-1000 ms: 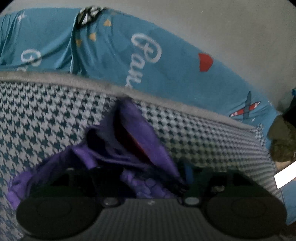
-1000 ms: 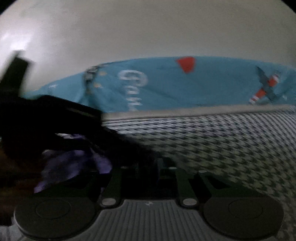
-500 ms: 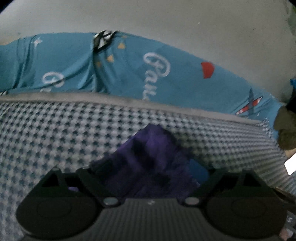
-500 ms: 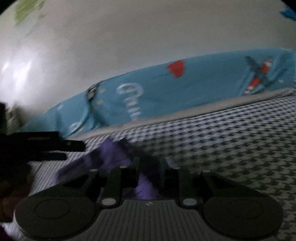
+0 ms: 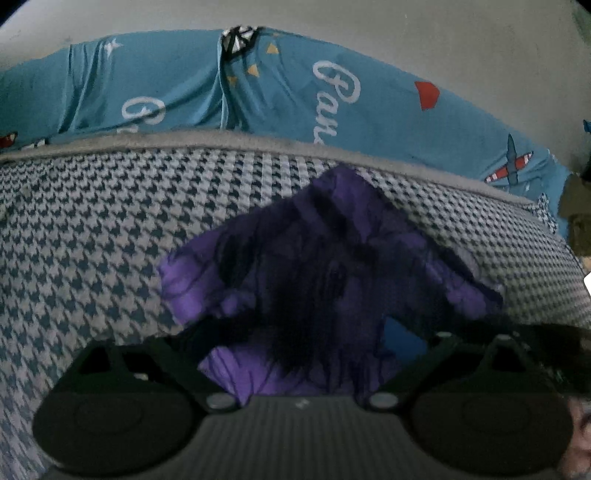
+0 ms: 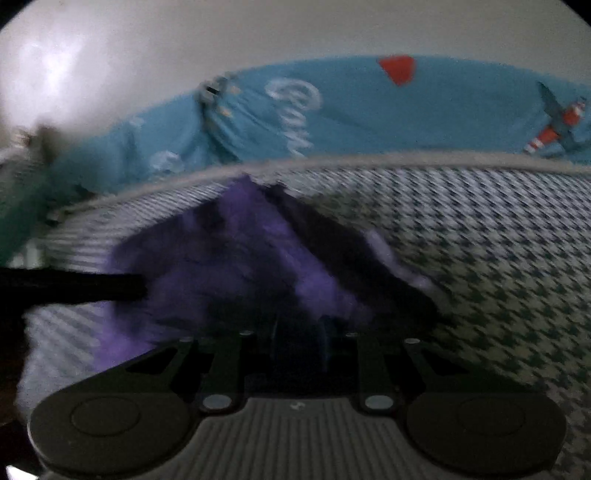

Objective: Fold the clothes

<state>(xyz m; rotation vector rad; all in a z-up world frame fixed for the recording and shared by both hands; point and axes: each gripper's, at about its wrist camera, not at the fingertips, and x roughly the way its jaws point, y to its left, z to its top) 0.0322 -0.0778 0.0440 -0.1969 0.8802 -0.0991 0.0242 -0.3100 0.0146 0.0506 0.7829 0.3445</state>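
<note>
A pale wall [image 5: 406, 33] fills the back of both views. In front of it lies a big blue sheet [image 5: 280, 96] with white curly letters, a red shape and a little plane on it. It looks like bedding, bunched up along the far side.

Closer in, a checked blanket [image 5: 92, 229] with small dark and light shapes covers the bed. It has a plain grey edge along its far side, next to the blue sheet.

The purple garment [image 5: 332, 266] lies on the checked blanket, crumpled, with 1 corner pointing up toward the grey edge. In the right wrist view the same purple garment [image 6: 236, 258] sits in a heap in the middle, and the picture is blurry.

The left hand-held gripper [image 5: 299, 354] is low over the near part of the garment. Its 2 fingers stand wide apart, with purple cloth between them. A bit of bright blue shows by the right finger.

The right hand-held gripper [image 6: 297, 343] has its 2 fingers pulled close together. Dark cloth sits right at them, but the spot is too dark and blurry to tell if they pinch it.

A dark bar [image 6: 74, 286] reaches in from the left and touches the garment.
</note>
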